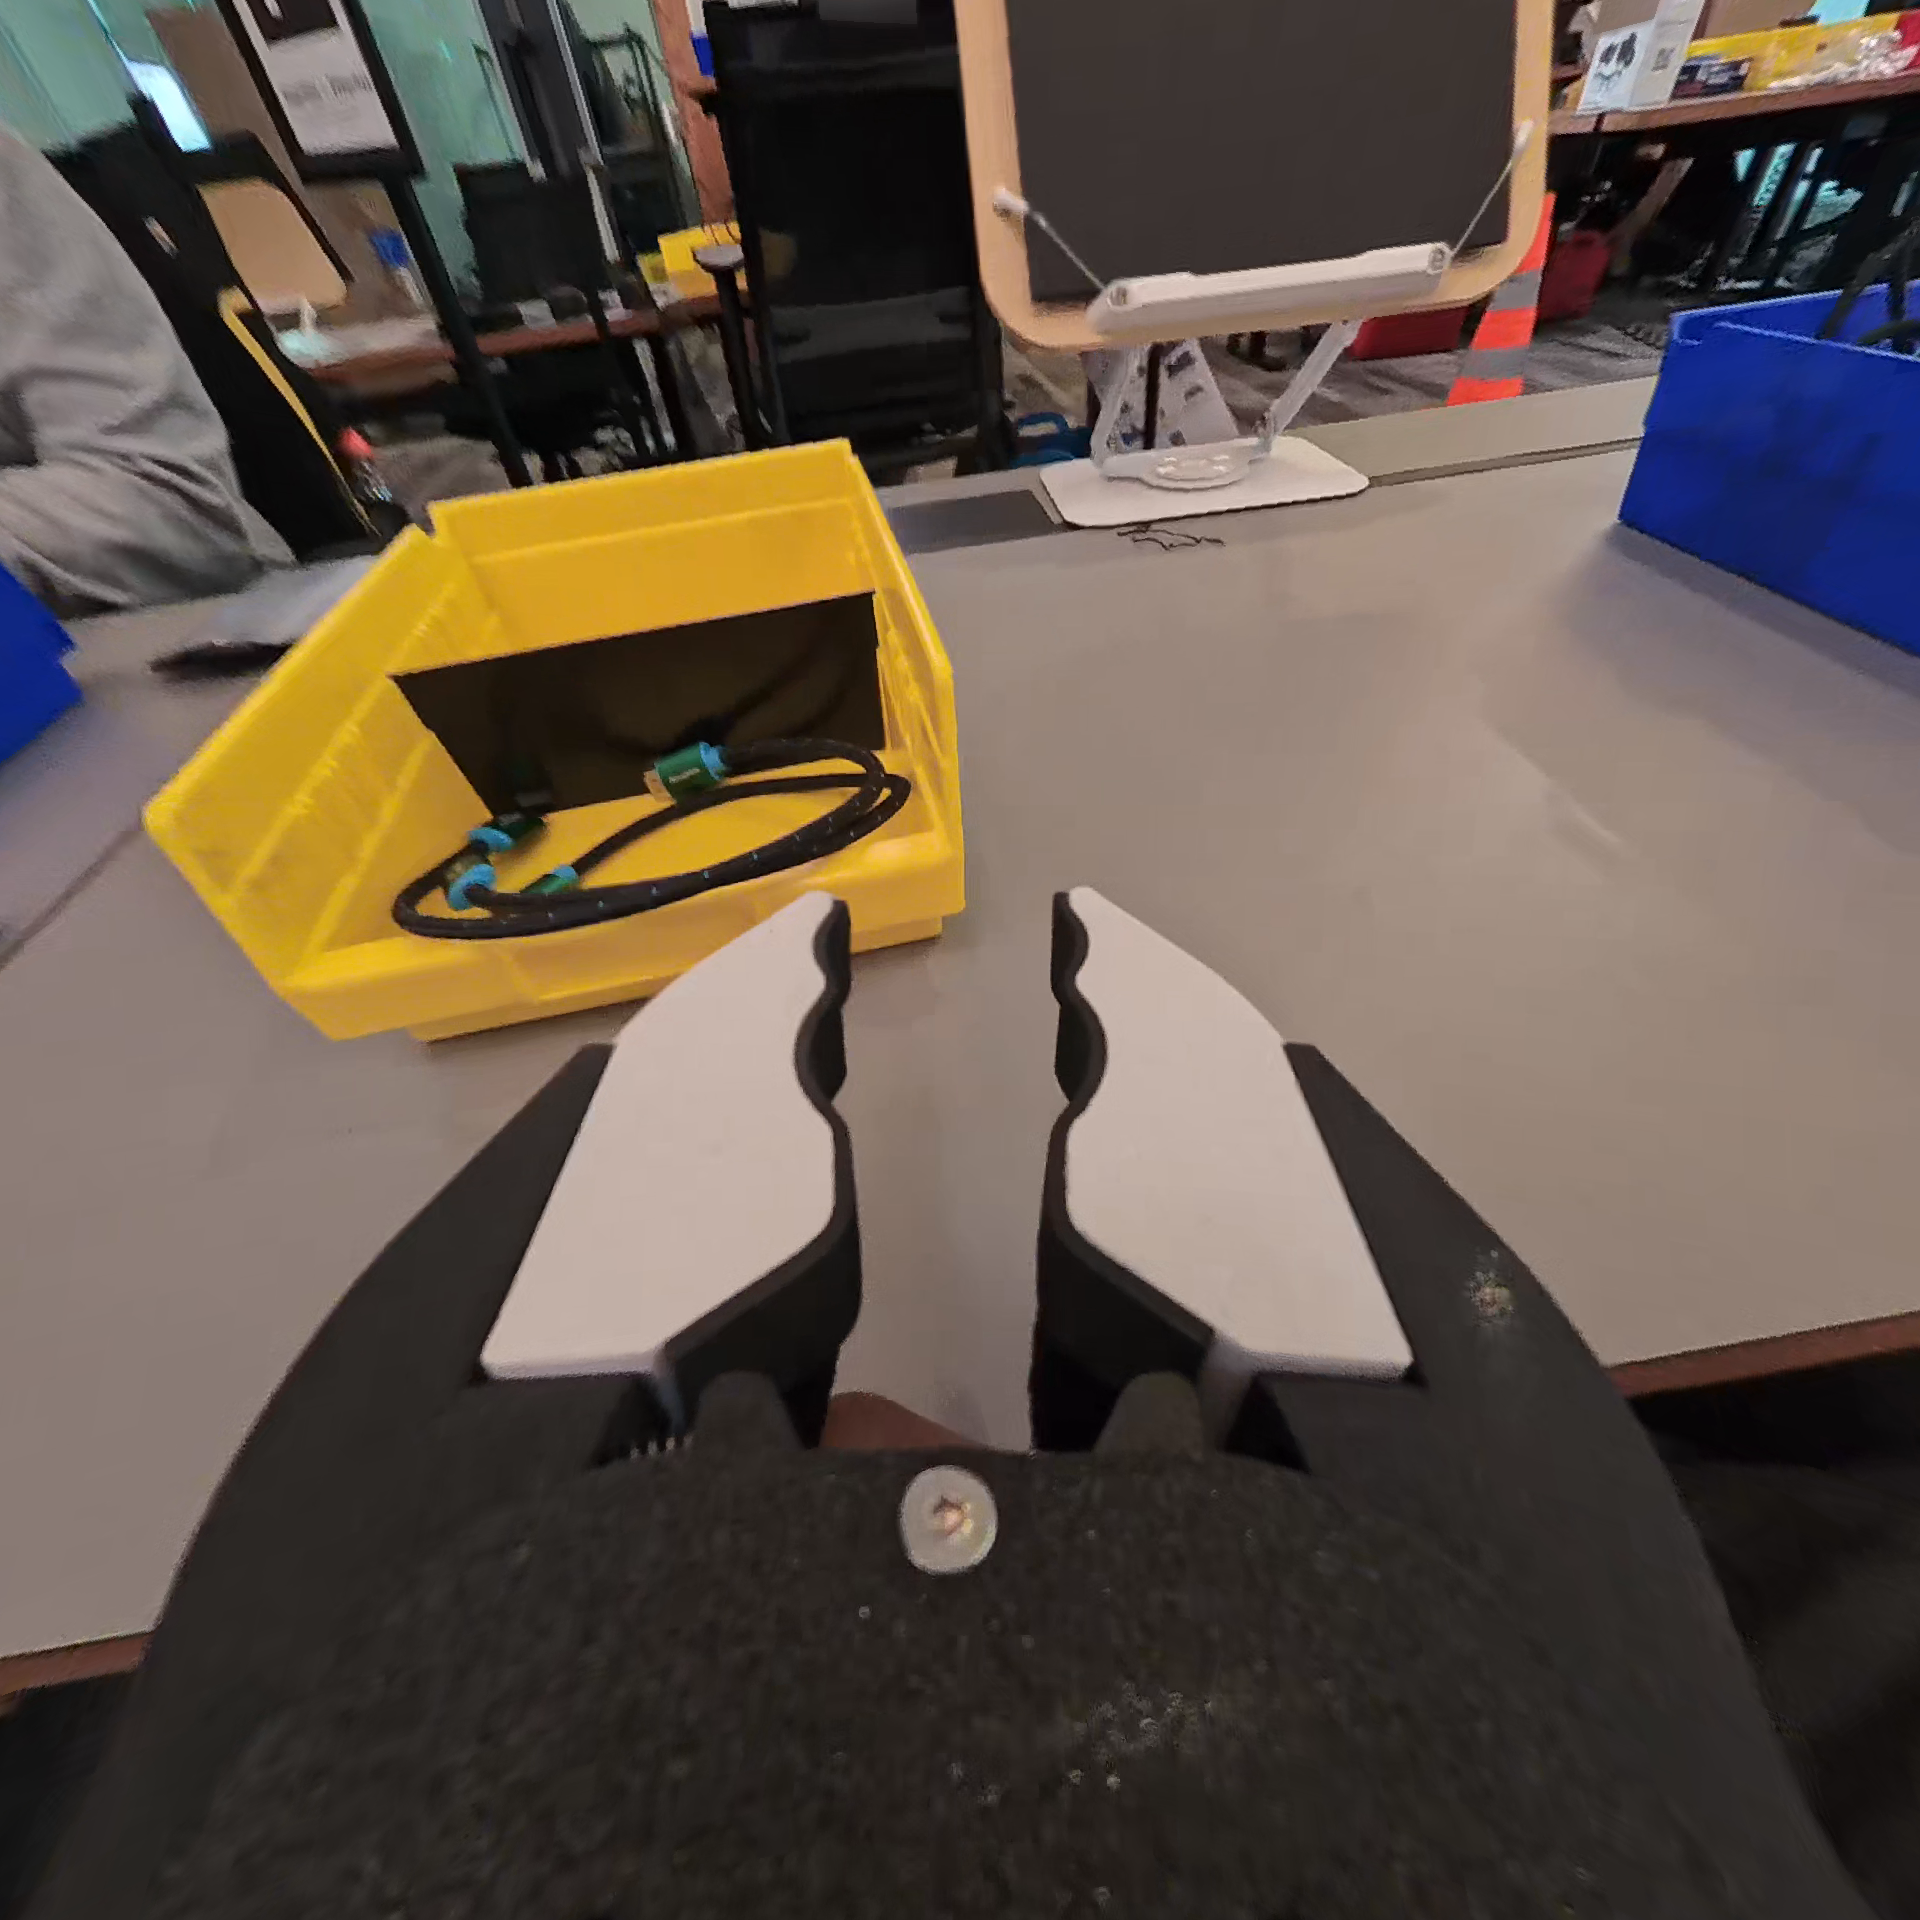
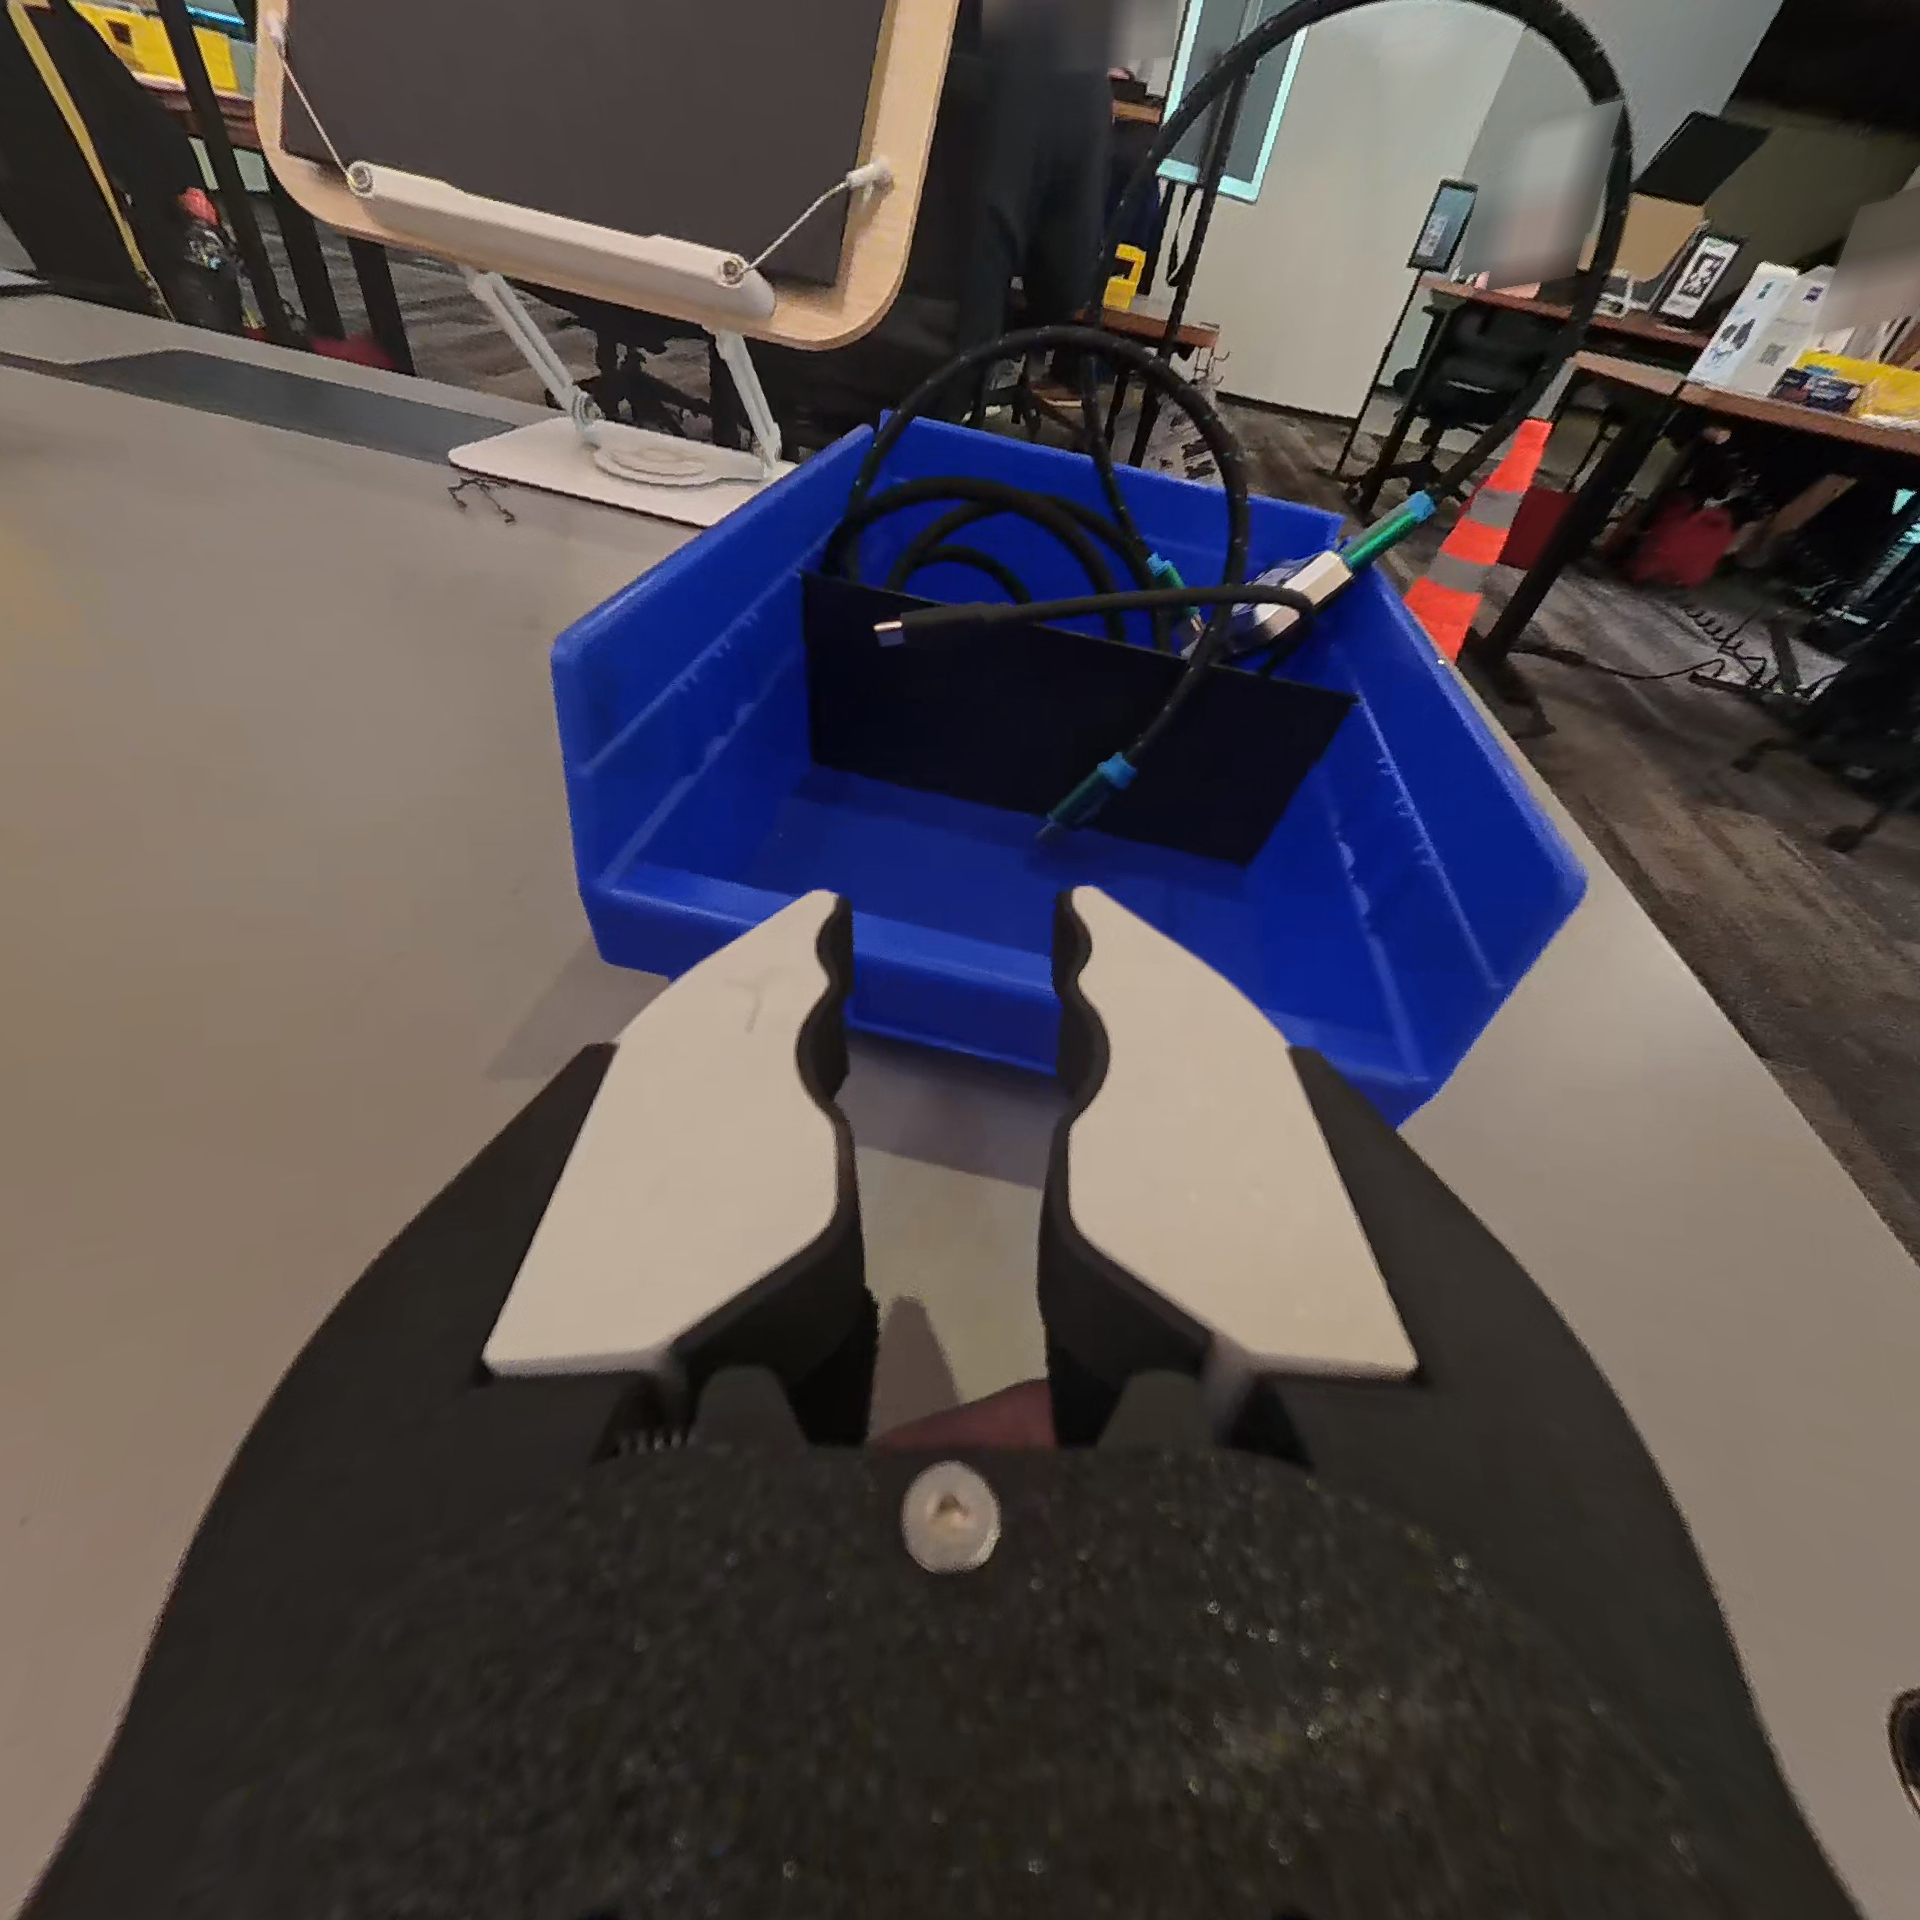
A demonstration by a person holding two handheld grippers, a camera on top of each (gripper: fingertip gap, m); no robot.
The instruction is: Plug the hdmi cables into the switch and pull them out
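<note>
left tongs: parted, empty
right tongs: parted, empty
yellow bin: coiled cable, black divider
blue bin: tangled cables, divider ahead

A grey desk carries a wood-framed dark board on a white stand. Far right, an orange traffic cone stands on dark carpet beside wooden shelving tables.

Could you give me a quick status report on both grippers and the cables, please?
Left gripper open, empty, short of yellow bin holding coiled cable. Right gripper open, empty, before blue bin with tangled cables. Nothing blocking.
</note>
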